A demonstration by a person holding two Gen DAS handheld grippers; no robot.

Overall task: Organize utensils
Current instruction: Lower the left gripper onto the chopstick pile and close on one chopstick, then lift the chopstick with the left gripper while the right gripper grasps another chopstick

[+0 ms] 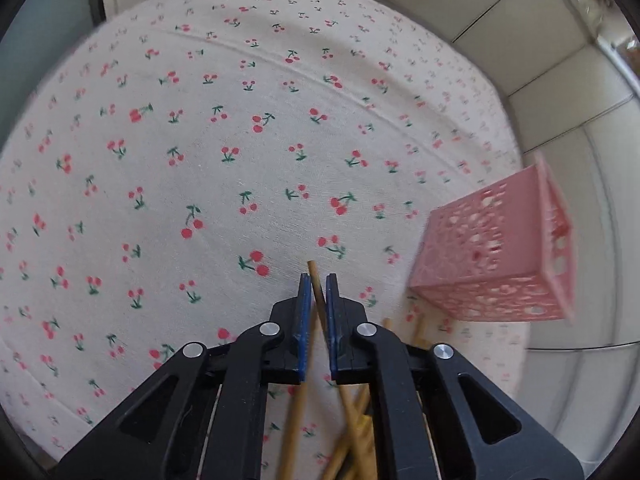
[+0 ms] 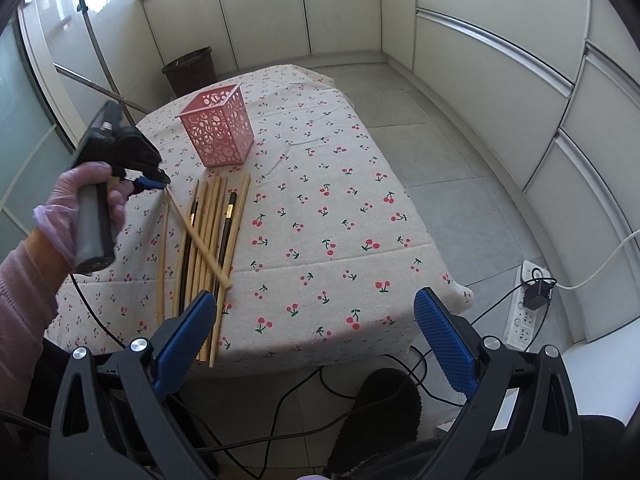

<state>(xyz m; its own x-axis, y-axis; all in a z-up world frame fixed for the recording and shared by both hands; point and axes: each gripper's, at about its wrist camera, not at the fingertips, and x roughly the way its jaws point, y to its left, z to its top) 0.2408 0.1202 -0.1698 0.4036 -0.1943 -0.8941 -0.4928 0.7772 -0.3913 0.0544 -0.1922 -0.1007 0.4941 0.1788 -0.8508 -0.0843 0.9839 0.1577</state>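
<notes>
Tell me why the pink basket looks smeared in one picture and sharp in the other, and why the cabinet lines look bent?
Left wrist view: the pink basket is streaked by motion blur, and the cherry tablecloth softens toward the rim. Right wrist view: the same basket is crisp, daylight glares at the upper left, and the fisheye lens bows the straight cabinet doors.
</notes>
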